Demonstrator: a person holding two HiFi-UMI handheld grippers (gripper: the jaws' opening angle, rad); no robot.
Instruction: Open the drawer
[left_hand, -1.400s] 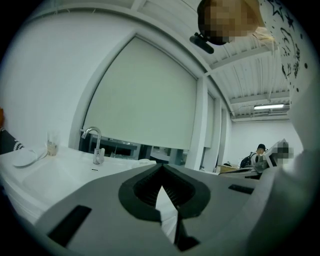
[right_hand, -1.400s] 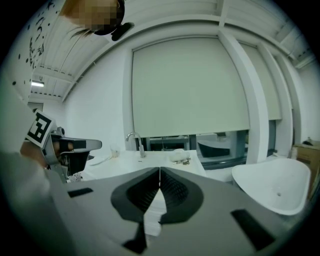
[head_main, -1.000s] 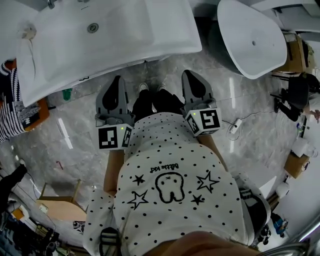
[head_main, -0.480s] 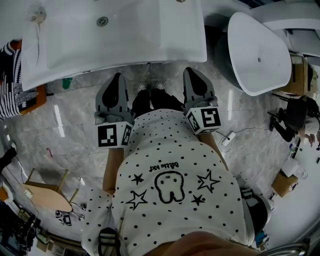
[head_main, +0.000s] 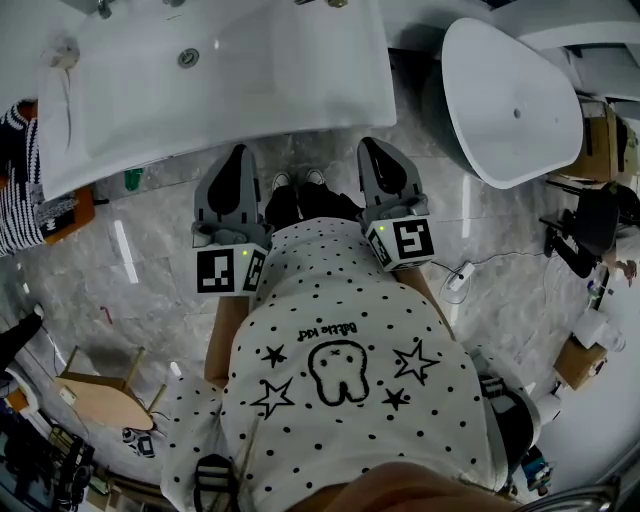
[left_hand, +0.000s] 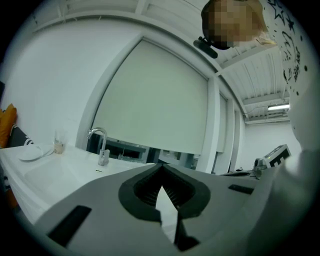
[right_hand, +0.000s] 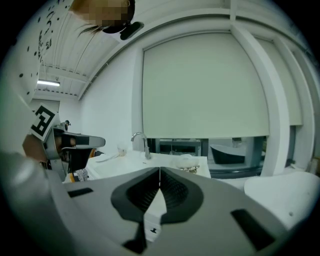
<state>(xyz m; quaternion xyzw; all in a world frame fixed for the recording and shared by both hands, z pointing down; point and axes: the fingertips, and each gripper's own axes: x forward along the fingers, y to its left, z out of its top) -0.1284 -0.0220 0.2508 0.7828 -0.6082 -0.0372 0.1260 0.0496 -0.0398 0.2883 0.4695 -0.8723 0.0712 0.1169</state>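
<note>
Left claw (head_main: 236, 152), right claw (head_main: 369, 146) nearer washbasin (head_main: 250, 70); shut

Bright, even light; fisheye w/ dark edges.

I see the sink (head_main: 230, 70) ahead of my left gripper (head_main: 237, 153) and right gripper (head_main: 369, 146), the bathtub (head_main: 510, 90) to its right, and a stool (head_main: 100, 400) on the floor at my left.

The head view looks steeply down, the 2 gripper views roughly level, all 3 sharing the washbasin (head_main: 250, 70).
</note>
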